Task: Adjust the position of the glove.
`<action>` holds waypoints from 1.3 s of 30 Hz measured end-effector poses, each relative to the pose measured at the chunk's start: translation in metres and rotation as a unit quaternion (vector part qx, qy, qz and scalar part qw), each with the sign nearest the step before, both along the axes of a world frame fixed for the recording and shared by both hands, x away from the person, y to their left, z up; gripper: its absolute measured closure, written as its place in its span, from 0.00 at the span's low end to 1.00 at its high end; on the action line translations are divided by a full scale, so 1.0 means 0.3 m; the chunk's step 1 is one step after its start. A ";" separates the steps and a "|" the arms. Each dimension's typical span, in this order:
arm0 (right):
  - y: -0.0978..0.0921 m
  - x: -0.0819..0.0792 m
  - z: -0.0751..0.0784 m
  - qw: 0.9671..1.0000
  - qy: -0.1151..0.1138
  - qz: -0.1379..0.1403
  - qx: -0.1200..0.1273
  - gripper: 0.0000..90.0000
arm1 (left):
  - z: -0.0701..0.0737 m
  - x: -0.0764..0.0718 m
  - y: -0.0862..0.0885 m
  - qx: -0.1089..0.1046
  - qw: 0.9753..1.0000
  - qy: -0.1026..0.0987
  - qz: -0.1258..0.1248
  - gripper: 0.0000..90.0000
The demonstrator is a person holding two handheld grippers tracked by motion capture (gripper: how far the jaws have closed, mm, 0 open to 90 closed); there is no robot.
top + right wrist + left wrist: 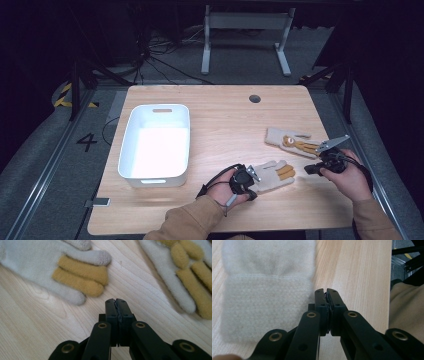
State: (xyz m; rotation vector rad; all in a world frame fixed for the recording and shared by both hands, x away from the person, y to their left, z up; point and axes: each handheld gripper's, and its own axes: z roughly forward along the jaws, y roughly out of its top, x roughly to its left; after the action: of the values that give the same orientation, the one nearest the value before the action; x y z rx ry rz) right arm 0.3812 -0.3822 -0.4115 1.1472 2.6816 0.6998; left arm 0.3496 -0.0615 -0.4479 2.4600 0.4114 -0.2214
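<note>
**Both grippers closed and empty beside two gloves**

While both hand-held tools rest low over the light wooden table (220, 125), neither holds anything. The left gripper (250, 181) sits at the near edge, at the cuff end of the nearer cream knitted glove with mustard-yellow fingers (274, 175); in the left gripper view its black jaws are pressed together over bare wood, with the glove's ribbed cuff (265, 305) just to their left — whether they touch it cannot be told.

The right gripper (312, 169) lies at the near right, just right of that glove's fingertips. In the right gripper view its jaws are likewise together, over bare wood between the two gloves.

A second cream and mustard knitted glove (290, 141) lies flat farther back on the right — apart from the first.

A white rectangular plastic bin (156, 144) stands on the left of the table, well apart from both gloves. A round dark cable hole (255, 98) is at the far side.
</note>
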 end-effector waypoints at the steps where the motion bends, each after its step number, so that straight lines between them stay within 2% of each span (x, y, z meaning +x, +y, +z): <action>1: 0.000 0.000 0.000 1.000 0.000 0.000 0.000 1.00 | 0.000 0.000 0.000 0.000 1.000 0.000 0.000 0.98; 4: -0.001 0.000 0.002 1.000 -0.001 0.000 0.001 1.00 | -0.001 0.006 0.007 0.011 1.000 -0.007 0.010 0.98; 6: -0.002 -0.001 0.002 1.000 -0.001 0.000 0.001 1.00 | -0.003 0.016 0.015 0.011 1.000 -0.012 0.017 0.98; 20: -0.004 -0.002 0.004 1.000 -0.003 -0.002 0.001 1.00 | -0.007 0.046 0.051 0.006 0.999 -0.007 0.047 0.96; 27: -0.009 -0.002 0.010 1.000 -0.012 -0.003 0.006 0.99 | 0.033 0.035 0.063 -0.003 0.999 -0.009 0.043 0.91; 30: -0.013 -0.003 0.015 1.000 -0.019 -0.009 0.011 0.97 | 0.069 0.037 0.085 -0.010 0.998 -0.016 0.054 0.89; 35: -0.019 -0.004 0.019 0.999 -0.028 -0.011 0.013 0.97 | 0.091 0.044 0.110 -0.014 0.997 -0.025 0.071 0.88; 39: -0.020 -0.005 0.027 0.999 -0.040 -0.016 0.019 0.96 | 0.108 0.051 0.137 -0.013 0.994 -0.034 0.099 0.87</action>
State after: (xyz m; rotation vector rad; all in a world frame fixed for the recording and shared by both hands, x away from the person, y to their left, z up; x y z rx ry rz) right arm 0.3798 -0.3882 -0.4033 1.1425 2.5904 0.7775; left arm 0.3649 -0.0204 -0.4155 2.3741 0.6128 -0.0590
